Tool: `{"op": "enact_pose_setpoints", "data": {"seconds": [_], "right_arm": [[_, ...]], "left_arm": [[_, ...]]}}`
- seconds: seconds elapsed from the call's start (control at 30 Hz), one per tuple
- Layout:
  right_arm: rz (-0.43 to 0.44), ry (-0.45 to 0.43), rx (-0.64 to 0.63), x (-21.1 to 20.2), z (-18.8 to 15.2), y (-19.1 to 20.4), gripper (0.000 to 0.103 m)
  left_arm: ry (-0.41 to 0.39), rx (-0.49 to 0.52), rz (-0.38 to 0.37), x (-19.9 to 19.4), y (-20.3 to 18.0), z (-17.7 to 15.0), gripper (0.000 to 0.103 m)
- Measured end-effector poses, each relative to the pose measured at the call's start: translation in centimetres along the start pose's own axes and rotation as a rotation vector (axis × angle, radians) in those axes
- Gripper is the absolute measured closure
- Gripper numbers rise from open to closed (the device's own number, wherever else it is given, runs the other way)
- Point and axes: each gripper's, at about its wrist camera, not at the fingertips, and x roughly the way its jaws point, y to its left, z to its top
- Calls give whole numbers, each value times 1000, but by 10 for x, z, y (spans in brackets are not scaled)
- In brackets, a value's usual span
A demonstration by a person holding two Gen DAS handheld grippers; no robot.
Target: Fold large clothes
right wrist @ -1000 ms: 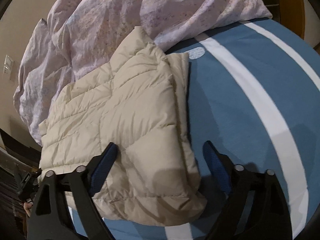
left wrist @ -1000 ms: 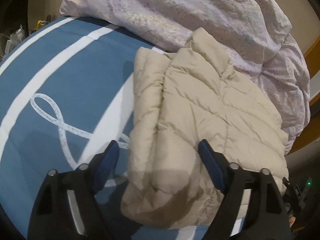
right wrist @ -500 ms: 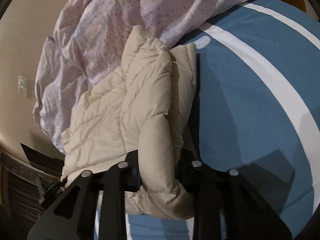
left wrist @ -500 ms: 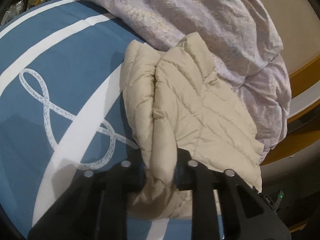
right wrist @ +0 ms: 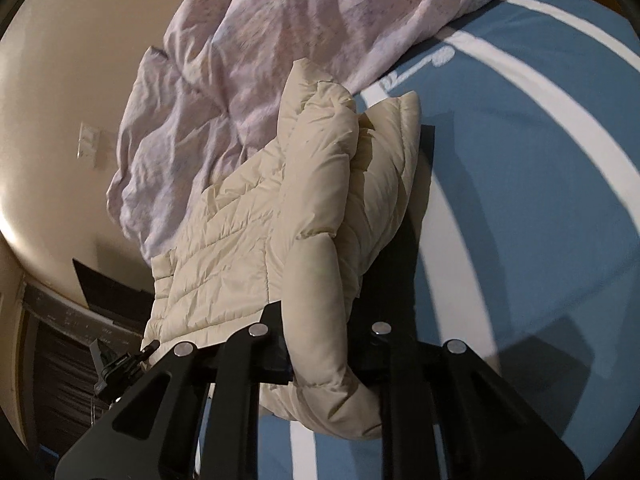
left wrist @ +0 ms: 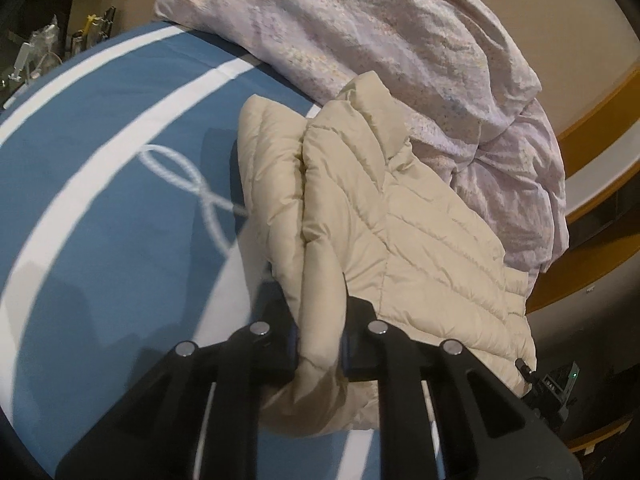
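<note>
A cream quilted puffer jacket lies folded on a blue bed cover with white stripes. My left gripper pinches a bunched fold at the jacket's near left edge, its jaws still closing with the fabric pressed between the pads. In the right wrist view the same jacket hangs raised from my right gripper. Its jaws are also closing, and a thick roll of the near right edge is squeezed between them. The near hem droops below both grippers.
A crumpled lilac duvet is heaped behind the jacket, also seen as the duvet. A wooden bed frame runs at the right. Small clutter stands beyond the bed's far left. A wall switch is at the left.
Both grippers went from wide open around the jacket's near edge to pinched on it. The near edge has bunched and come up off the bed, and both views have swung outward.
</note>
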Motion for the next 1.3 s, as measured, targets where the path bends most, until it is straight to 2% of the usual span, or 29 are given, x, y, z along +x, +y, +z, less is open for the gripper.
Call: {"op": "enact_pose_setpoints", "data": {"seconds": [0.2, 0.47, 0.6, 0.7, 0.77, 0.83, 0.97, 1.13, 1.3], "right_arm": [[2, 4, -23, -8, -27, 8, 85], [-4, 7, -12, -17, -45, 2, 85], [-40, 9, -34, -16, -47, 6, 85], [-123, 1, -93, -16, -47, 16, 80], [-195, -10, -139, -17, -46, 23, 68], [-263, -29, -180, -21, -45, 29, 62], [-366, -87, -236, -33, -38, 40, 43], [-424, -147, -302, -44, -33, 61, 40], [-427, -171, -398, -38, -38, 97, 40]], "left_arm": [[4, 32, 26, -23, 14, -16, 88], [12, 57, 51, -27, 21, -31, 87], [8, 79, 78, -26, 19, -34, 85], [13, 90, 108, -22, 17, -34, 80], [16, 95, 133, -21, 17, -34, 73], [16, 91, 144, -21, 18, -33, 68], [14, 93, 196, -20, 19, -32, 43], [22, 107, 222, -16, 18, -30, 33], [28, 113, 224, -13, 14, -31, 30]]}}
